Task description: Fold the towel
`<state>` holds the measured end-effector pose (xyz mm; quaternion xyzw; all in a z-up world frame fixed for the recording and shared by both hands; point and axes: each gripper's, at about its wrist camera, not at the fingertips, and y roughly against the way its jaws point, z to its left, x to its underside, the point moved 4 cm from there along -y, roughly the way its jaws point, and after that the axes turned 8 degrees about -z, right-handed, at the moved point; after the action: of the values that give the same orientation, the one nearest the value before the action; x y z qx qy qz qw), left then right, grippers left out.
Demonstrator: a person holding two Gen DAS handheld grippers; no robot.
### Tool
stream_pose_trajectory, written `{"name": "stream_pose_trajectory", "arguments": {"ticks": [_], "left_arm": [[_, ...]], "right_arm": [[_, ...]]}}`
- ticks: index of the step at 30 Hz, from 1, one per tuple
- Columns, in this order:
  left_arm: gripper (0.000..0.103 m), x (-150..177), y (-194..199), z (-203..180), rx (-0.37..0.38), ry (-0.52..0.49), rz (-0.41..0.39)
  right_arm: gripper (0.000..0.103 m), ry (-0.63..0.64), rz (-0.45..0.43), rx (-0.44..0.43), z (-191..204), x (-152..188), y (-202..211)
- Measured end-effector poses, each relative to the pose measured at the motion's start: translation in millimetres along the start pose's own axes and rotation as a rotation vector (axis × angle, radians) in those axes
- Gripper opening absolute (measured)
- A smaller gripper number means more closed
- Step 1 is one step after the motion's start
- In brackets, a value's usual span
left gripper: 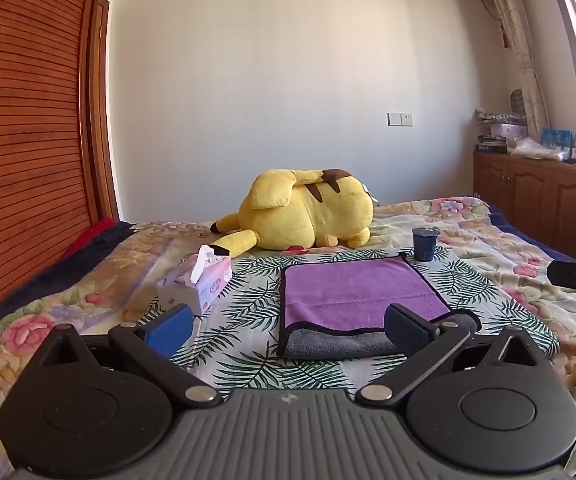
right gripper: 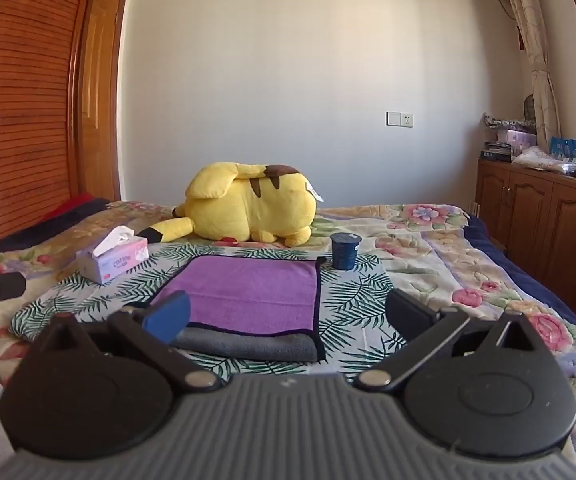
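Observation:
A purple towel with a dark border lies on the bed, folded over so its grey underside shows along the near edge. It also shows in the right wrist view. My left gripper is open and empty, hovering just in front of the towel's near left part. My right gripper is open and empty, in front of the towel's near right corner. Each gripper has one blue finger and one black finger.
A tissue box lies left of the towel. A dark blue cup stands at its far right corner. A yellow plush toy lies behind. Wooden cabinets stand right of the bed; a slatted wooden panel is at left.

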<state>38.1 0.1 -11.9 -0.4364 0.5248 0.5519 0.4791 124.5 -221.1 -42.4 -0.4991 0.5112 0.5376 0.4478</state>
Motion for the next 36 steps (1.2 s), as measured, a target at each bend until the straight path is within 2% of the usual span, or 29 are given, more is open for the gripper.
{"name": "stream_pose_trajectory", "arguments": {"ticks": [36], "left_arm": [[0.087, 0.3, -0.8, 0.2, -0.002, -0.017, -0.002]], "right_arm": [[0.103, -0.003, -0.007, -0.001, -0.7, -1.0, 0.4]]}}
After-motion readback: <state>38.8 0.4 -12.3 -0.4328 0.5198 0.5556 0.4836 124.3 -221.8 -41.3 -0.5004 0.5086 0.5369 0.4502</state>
